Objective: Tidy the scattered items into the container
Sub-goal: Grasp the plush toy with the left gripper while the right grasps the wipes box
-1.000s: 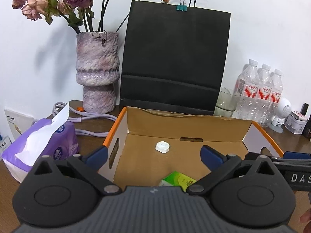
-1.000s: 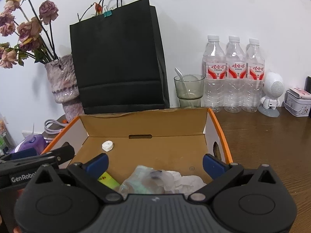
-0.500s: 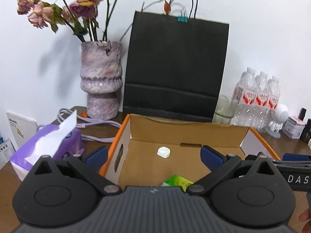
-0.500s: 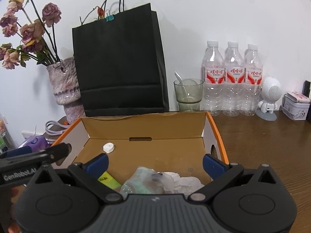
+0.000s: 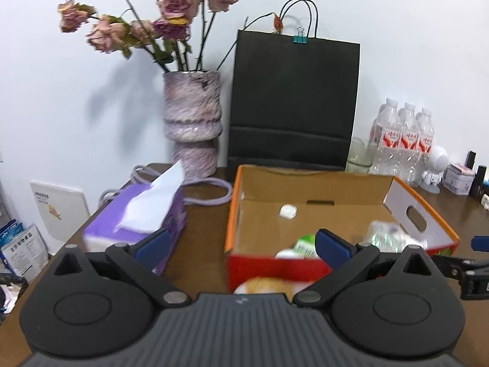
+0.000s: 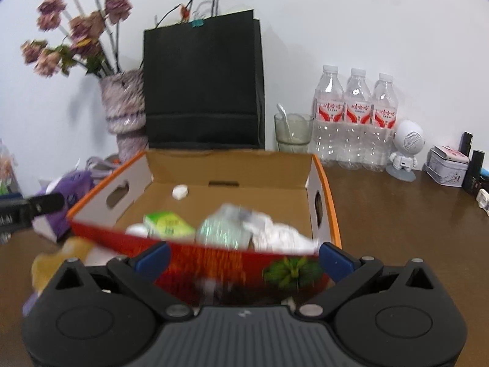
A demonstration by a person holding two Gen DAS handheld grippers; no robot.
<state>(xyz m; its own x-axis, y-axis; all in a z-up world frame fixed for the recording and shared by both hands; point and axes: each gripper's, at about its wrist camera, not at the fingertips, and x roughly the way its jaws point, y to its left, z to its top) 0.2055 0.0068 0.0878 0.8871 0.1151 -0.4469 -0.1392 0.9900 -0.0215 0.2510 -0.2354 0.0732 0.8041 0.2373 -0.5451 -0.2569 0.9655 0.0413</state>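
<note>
An open cardboard box (image 5: pixel 421 206) (image 6: pixel 324 180) with orange edges and a red front wall stands on the brown table. Inside lie a small white case (image 5: pixel 288 211) (image 6: pixel 179 191), a green packet (image 5: pixel 304 244) (image 6: pixel 167 223) and a crumpled clear plastic wrapper (image 5: pixel 386 235) (image 6: pixel 232 226). My left gripper (image 5: pixel 241 244) is open and empty, in front of the box's left front corner. My right gripper (image 6: pixel 244 255) is open and empty, in front of the red wall. A blurred yellowish item (image 5: pixel 264 286) (image 6: pixel 61 260) lies on the table before the box.
A purple tissue pack (image 5: pixel 137 217) lies left of the box. Behind stand a vase of dried roses (image 5: pixel 192 128), a black paper bag (image 5: pixel 293 101), a glass (image 6: pixel 293 131), three water bottles (image 6: pixel 356 116), a white robot figure (image 6: pixel 405 150) and a tin (image 6: pixel 447 165). A purple cable (image 5: pixel 211 194) loops near the vase.
Both grippers have pulled back and up from over the box. The box's red front wall and the yellowish item in front of it have come into view.
</note>
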